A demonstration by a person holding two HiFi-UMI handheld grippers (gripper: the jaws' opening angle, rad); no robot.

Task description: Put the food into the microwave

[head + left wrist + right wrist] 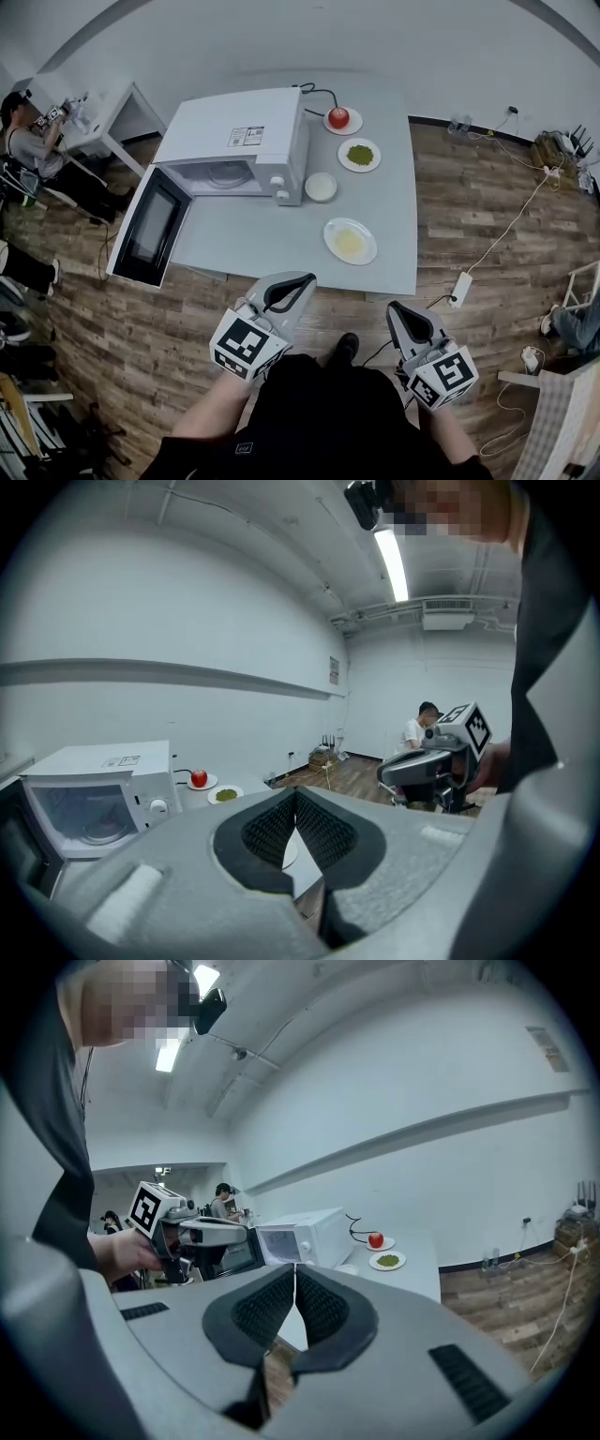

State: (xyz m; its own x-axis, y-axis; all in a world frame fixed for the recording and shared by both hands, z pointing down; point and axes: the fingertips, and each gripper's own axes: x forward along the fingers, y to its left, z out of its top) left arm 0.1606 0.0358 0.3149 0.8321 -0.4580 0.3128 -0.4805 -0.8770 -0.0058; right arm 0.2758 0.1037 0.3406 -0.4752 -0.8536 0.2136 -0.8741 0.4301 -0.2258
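Observation:
The white microwave [234, 141] stands at the back left of the grey table [262, 239] with its door [150, 230] swung open toward me. To its right are a red apple on a plate [338, 118], a plate of green food [359, 155], a white bowl [321, 187] and a plate of yellow food [350, 241]. My left gripper [298, 280] and right gripper [399, 311] hover short of the table's near edge, both shut with nothing between the pads. The left gripper view shows the shut left gripper [295, 797], the microwave [94, 789] and the apple [199, 778].
A power strip [460, 289] and cables lie on the wood floor at the right. A person sits at a white desk [112, 117] at the far left. The right gripper view shows the right gripper [295, 1274], the microwave [300, 1235] and the left gripper [211, 1232].

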